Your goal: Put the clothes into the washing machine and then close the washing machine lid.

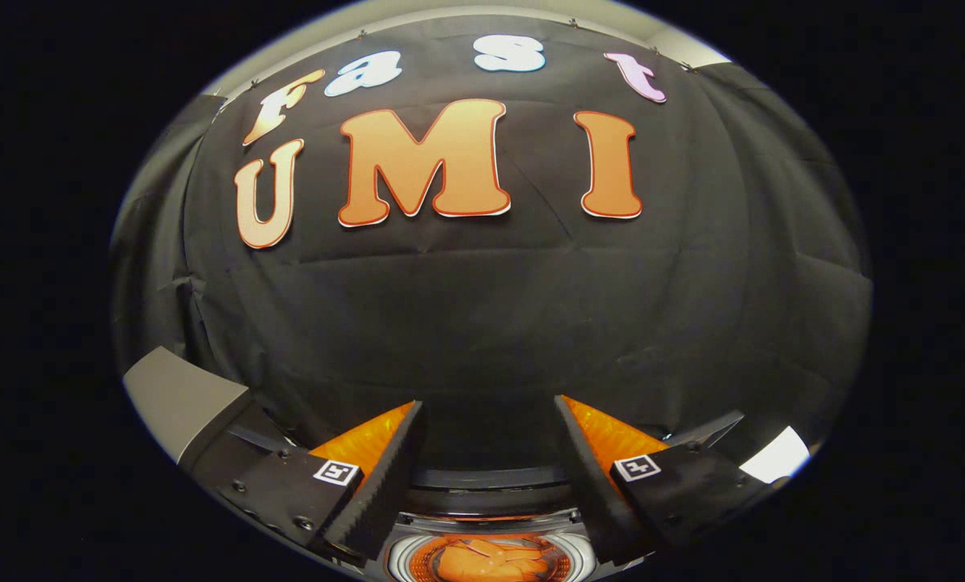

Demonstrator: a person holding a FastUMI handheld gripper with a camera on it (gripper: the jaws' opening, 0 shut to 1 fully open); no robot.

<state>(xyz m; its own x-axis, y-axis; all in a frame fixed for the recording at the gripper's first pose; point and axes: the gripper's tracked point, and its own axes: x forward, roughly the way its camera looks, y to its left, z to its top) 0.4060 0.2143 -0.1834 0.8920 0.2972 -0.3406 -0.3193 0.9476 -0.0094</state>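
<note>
Far left, beyond the left finger: a grey slanted panel (pixel 179 400) with a dark edge below it, set against the black cloth wall (pixel 482 323); cannot tell what it belongs to.

Next, the gripper (pixel 489 408) itself, seen from behind along its two fingers (pixel 385 469). Left finger: orange body, black ridged pad facing inward, a small square black-and-white marker (pixel 336 472) on its black mount. Fingers spread wide, well apart, pinching nothing, only open air and black cloth between the tips.

Between the finger bases, low down: the washing machine (pixel 490 493), viewed from above. A dark curved band at its back, then a pale ring around the round drum opening. Inside the drum, the clothes (pixel 482 562), an orange crumpled bundle lying in the tub, below and behind the fingertips rather than ahead of them. Opening uncovered, cloth plainly in sight; lid position hard to make out, possibly the dark band standing behind the opening, cannot tell for sure.

Right finger: same build, orange body, ridged black pad, a second marker (pixel 637 467) on its mount. Touching nothing.

Far right, beyond that finger: a thin dark bar slanting up, and a bright white patch (pixel 777 457) low against the cloth, too small to identify.
</note>
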